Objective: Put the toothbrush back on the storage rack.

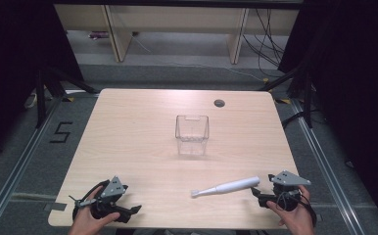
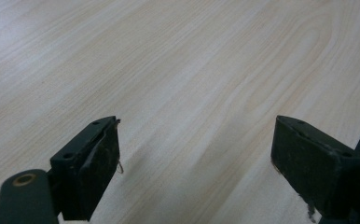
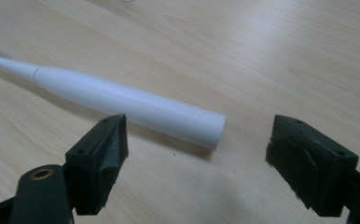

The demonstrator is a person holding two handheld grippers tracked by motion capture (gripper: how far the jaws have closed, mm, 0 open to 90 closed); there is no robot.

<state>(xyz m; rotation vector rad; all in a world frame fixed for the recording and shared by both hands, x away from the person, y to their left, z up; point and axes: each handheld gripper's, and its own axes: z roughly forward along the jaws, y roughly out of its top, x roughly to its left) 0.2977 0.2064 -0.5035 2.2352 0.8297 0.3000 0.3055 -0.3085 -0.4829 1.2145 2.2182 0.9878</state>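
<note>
Centrally, the wooden counter [image 1: 143, 122] carries a clear plastic container [image 1: 192, 134], standing upright near its middle. Nearer the person, a white electric toothbrush [image 1: 225, 187] lies flat, brush head toward the left, handle end toward the right. The left hand-held gripper [image 1: 134, 209] rests at the front left corner, jaws spread wide over bare wood, grasping nothing. The right hand-held gripper [image 1: 256, 192] sits just beside the toothbrush handle end [image 3: 211, 128], jaws released and apart, with nothing between them.
</note>
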